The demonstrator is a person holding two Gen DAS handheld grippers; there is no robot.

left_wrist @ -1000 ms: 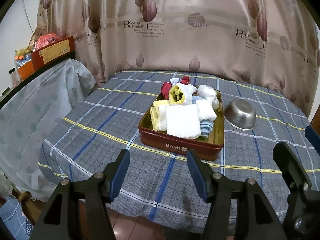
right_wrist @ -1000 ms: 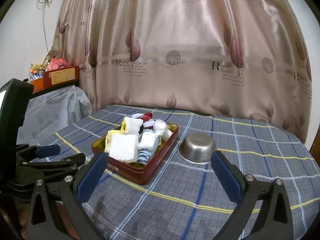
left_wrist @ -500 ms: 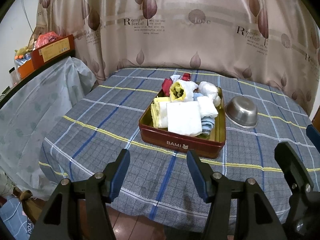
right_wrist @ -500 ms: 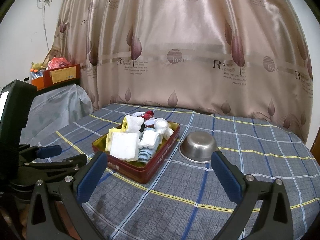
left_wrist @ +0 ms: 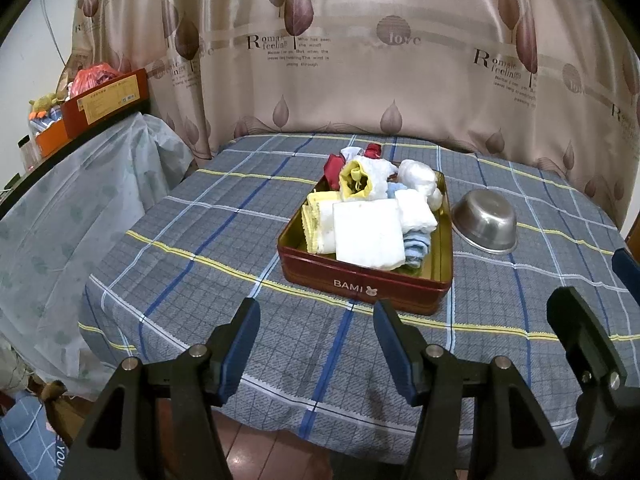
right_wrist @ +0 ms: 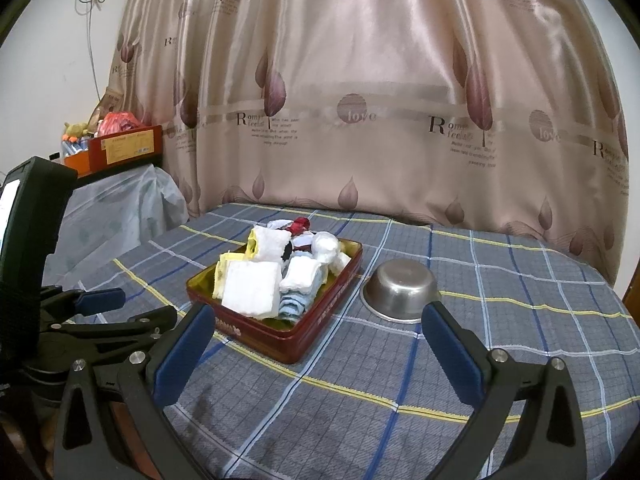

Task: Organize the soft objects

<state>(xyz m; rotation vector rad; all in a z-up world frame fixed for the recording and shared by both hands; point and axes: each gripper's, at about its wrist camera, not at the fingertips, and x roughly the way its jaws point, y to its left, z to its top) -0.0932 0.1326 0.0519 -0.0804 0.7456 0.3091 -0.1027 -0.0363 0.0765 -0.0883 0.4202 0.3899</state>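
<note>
Both grippers hang with jaws spread and empty. The red tin [left_wrist: 362,280] of folded cloths [left_wrist: 368,234] sits mid-frame on the worktop [left_wrist: 192,264], straight ahead of the left gripper [left_wrist: 316,340], which looks nearer; the right gripper [right_wrist: 316,356] sees it left of centre.

The left gripper [left_wrist: 316,344] has two black plastic arms shaped like clamp levers, each tipped with a flat blue pad [left_wrist: 240,344] and fastened with silver screws [left_wrist: 195,351]. The right gripper [right_wrist: 316,352] is built the same: black triangular-cutout arms, blue pads [right_wrist: 452,356], round silver screws [right_wrist: 500,355] at the joints.
</note>
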